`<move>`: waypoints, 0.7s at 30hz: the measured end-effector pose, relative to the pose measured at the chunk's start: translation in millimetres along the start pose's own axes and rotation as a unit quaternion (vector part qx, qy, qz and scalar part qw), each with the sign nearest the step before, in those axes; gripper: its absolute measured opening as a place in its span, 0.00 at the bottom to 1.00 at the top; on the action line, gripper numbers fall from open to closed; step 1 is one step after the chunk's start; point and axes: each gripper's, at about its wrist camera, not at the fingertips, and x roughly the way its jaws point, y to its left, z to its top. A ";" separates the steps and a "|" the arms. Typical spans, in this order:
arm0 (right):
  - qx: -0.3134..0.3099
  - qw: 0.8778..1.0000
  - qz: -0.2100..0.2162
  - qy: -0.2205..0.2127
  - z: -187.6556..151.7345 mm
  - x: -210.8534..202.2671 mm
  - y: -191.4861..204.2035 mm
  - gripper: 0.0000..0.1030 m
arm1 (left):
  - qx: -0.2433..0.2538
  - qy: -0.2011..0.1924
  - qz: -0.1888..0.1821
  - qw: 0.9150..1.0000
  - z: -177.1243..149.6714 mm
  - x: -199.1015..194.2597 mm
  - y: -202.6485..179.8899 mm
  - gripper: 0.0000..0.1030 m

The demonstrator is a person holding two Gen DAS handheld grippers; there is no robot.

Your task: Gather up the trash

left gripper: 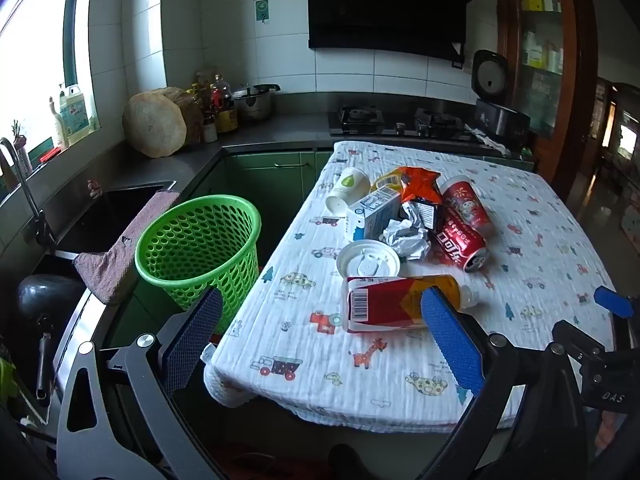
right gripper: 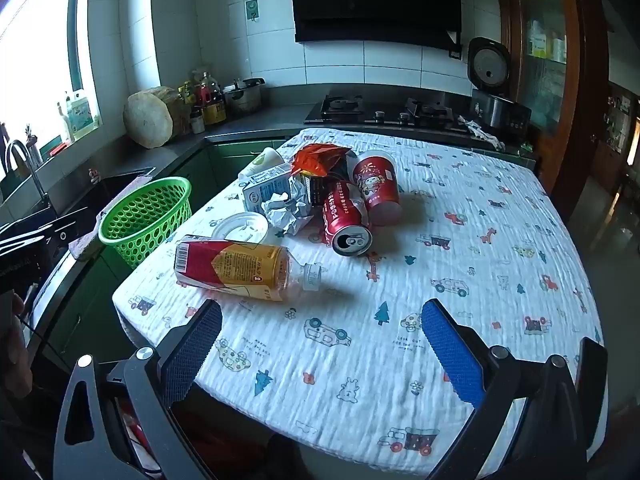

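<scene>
A pile of trash lies on the table with the printed white cloth [left gripper: 400, 376] [right gripper: 460, 240]. Nearest is a plastic bottle with a red and yellow label [left gripper: 384, 308] [right gripper: 236, 266] on its side. Behind it lie a white lid [left gripper: 368, 263] [right gripper: 242, 227], crumpled paper [left gripper: 406, 238] [right gripper: 286, 210], a red can [left gripper: 460, 246] [right gripper: 346, 222], a red paper cup [left gripper: 466, 204] [right gripper: 378, 186], a milk carton [left gripper: 374, 212] [right gripper: 266, 190], a white cup [left gripper: 348, 190] and an orange wrapper [left gripper: 418, 184] [right gripper: 318, 158]. A green basket [left gripper: 198, 246] [right gripper: 146, 214] stands left of the table. My left gripper [left gripper: 320, 336] is open before the table's near left corner. My right gripper [right gripper: 320, 344] is open above the near cloth.
A sink [left gripper: 100, 216] with a faucet and a cloth over its edge is to the left. The counter behind holds a round chopping block [left gripper: 156, 124], bottles, a pot, a gas hob [left gripper: 400, 122] and a rice cooker [left gripper: 496, 100]. The right gripper's tip [left gripper: 614, 302] shows at the left wrist view's right edge.
</scene>
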 end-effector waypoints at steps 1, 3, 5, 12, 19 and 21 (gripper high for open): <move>-0.001 1.000 0.000 0.000 -0.1 -0.2 0.4 0.94 | -0.003 0.003 0.001 1.000 0.1 0.5 0.5 0.95; -0.001 1.000 0.000 0.000 0.1 -0.7 1.1 0.94 | -0.005 0.002 0.006 1.000 0.5 1.0 1.3 0.95; -0.002 1.000 -0.001 0.001 0.4 -0.6 1.7 0.94 | -0.009 0.002 0.008 1.000 1.5 2.3 3.3 0.95; -0.001 1.000 0.001 -0.005 -0.1 -2.9 4.7 0.94 | -0.009 -0.003 0.011 1.000 3.1 -3.1 -3.1 0.95; -0.003 1.000 0.001 -0.005 -0.1 -3.2 3.7 0.94 | -0.011 -0.006 0.000 1.000 0.8 -2.6 1.7 0.95; -0.002 1.000 0.000 -0.005 -0.2 -3.3 2.0 0.94 | -0.010 -0.006 0.000 1.000 0.4 -2.6 1.3 0.95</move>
